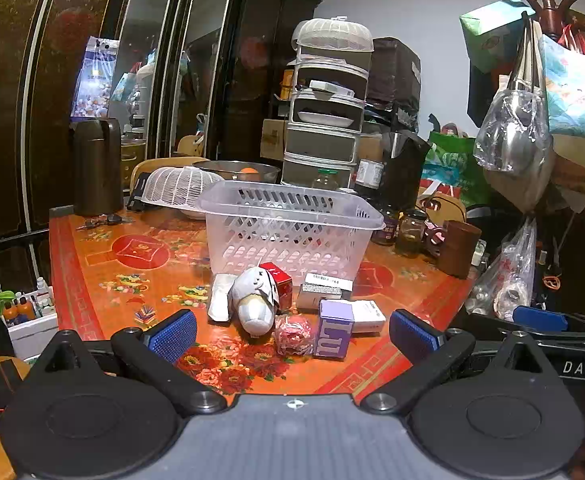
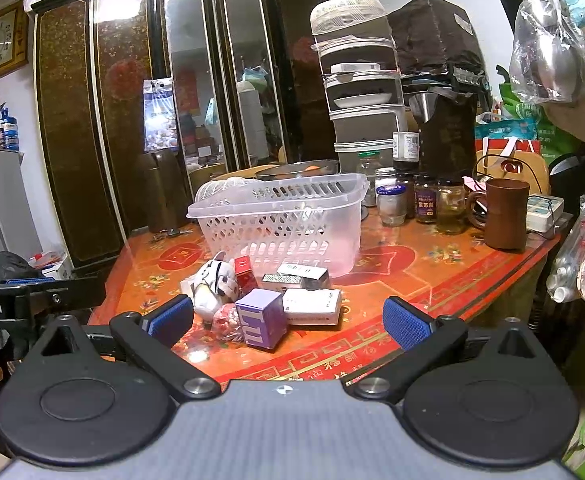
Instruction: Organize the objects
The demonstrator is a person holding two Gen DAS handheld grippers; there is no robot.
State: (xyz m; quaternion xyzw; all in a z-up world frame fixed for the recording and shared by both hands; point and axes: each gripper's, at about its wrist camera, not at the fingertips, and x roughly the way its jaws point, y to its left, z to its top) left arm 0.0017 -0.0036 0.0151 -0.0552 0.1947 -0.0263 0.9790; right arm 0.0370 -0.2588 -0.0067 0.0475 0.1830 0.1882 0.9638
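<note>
On the orange flower-patterned surface point(image 1: 104, 280), a clear plastic basket point(image 1: 288, 228) stands with nothing visible inside it, and the things to be sorted lie in a loose cluster just in front of it. Nearest the basket are a red box point(image 1: 278, 280) and a silver-grey box with a white label point(image 1: 320, 290). A grey and white plush toy point(image 1: 252, 302) leans against the red box, with a flat white packet point(image 1: 220, 296) touching its left side. Closer to the cameras sit a pink-and-white wrapped bundle point(image 1: 294, 334), a purple box point(image 1: 334, 328) standing upright beside it, and a white box point(image 1: 368, 316) lying flat behind the purple one.

Both grippers hover at the near edge of the surface, apart from the cluster. The left gripper point(image 1: 292, 334) has its blue pads spread wide and holds nothing. The right gripper point(image 2: 288, 320) is likewise spread wide and empty, with the purple box point(image 2: 260, 316) between its fingers in that view but untouched. Jars point(image 2: 424, 200) and a brown mug point(image 2: 504, 214) stand to the right of the basket.
</note>
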